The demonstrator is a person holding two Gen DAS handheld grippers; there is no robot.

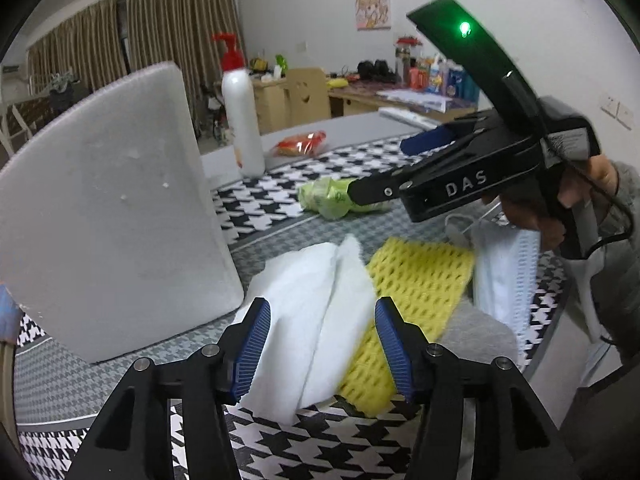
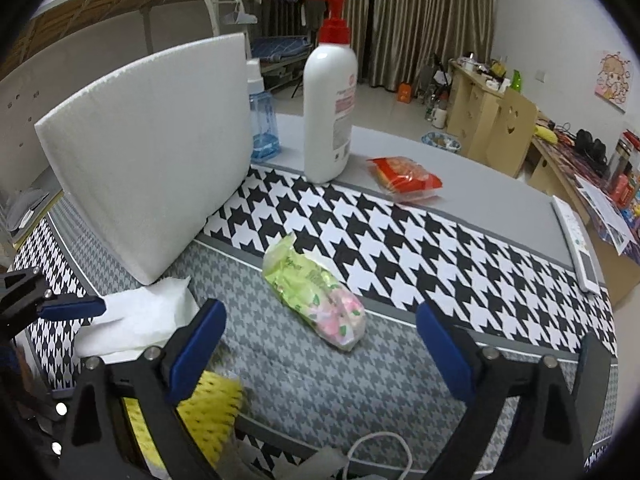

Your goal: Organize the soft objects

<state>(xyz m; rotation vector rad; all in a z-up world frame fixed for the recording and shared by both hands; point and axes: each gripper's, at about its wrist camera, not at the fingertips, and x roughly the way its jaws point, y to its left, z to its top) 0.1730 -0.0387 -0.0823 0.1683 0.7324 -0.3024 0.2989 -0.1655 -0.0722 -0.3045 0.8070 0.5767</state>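
Yellow mesh sponge [image 1: 416, 280]: near end hidden behind white tissue [image 1: 316, 312] and a gripper finger; in right wrist view mostly behind a finger, blurred. Face masks [image 1: 504, 272]: top hidden behind right gripper [image 1: 384, 168] body, lower end cut off by table edge. Green wipes pack [image 1: 332, 200]: right part hidden by that gripper's finger. White foam board [image 1: 108, 216]: left side cut off at pic edge. Blue bottle [image 2: 262, 120] partly behind board. Bottle label txt too small to read.

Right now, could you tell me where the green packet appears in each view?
Left wrist view: green packet lies right of centre, partly behind the other gripper's finger.
Right wrist view: it lies at the centre, on the grey cloth.
Shared landmark: the white pump bottle.
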